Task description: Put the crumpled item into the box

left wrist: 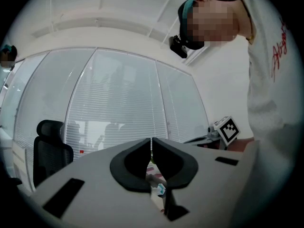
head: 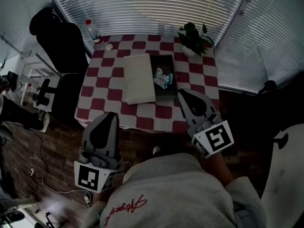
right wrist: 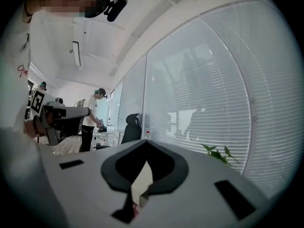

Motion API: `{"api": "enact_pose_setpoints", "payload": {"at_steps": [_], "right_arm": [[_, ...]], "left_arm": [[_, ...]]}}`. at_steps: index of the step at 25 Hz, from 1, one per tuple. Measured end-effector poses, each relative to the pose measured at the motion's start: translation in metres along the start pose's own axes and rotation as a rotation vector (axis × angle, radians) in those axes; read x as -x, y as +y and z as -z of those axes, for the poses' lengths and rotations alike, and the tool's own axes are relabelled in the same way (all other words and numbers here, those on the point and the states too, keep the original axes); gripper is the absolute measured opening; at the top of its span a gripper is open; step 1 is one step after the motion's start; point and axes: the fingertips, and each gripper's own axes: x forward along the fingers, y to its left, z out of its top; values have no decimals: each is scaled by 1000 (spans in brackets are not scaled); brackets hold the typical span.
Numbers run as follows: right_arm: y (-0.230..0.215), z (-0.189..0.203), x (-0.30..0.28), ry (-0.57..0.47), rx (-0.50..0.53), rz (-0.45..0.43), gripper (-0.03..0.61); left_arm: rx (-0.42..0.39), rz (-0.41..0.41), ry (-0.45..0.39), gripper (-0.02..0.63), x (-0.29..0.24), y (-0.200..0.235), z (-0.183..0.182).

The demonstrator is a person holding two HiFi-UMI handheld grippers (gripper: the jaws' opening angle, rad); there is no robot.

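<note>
A dark open box (head: 167, 63) sits mid-table on the red-and-white checked cloth, its cream lid (head: 138, 78) lying along its left side. The crumpled white-and-blue item (head: 161, 77) rests inside the box. My left gripper (head: 110, 114) hangs shut and empty off the table's near edge, well short of the box. My right gripper (head: 180, 92) is shut and empty too, its tip at the box's near right corner. In the left gripper view the jaws (left wrist: 151, 140) meet, and a bit of the crumpled item (left wrist: 160, 189) shows below them. In the right gripper view the gripper (right wrist: 145, 142) frames the cream lid (right wrist: 141, 178).
A potted plant (head: 194, 38) stands at the table's far right corner, a bottle (head: 93, 31) and a small white object (head: 109, 47) at the far left. A black office chair (head: 59, 42) stands left of the table. Blinds line the back. Another person (right wrist: 90, 120) stands far off.
</note>
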Motion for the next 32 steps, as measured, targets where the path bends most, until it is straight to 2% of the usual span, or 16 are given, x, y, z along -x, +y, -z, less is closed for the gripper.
{"api": "enact_pose_setpoints", "payload": {"at_steps": [7, 20, 32], "right_arm": [[-1, -14, 15, -50, 19, -35, 11], [-29, -22, 41, -63, 4, -79, 11], [-37, -16, 60, -51, 8, -74, 9]], "left_arm": [[-1, -10, -16, 25, -11, -11, -6], [2, -51, -22, 25, -28, -43, -18], [-7, -55, -11, 25, -28, -67, -22]]}}
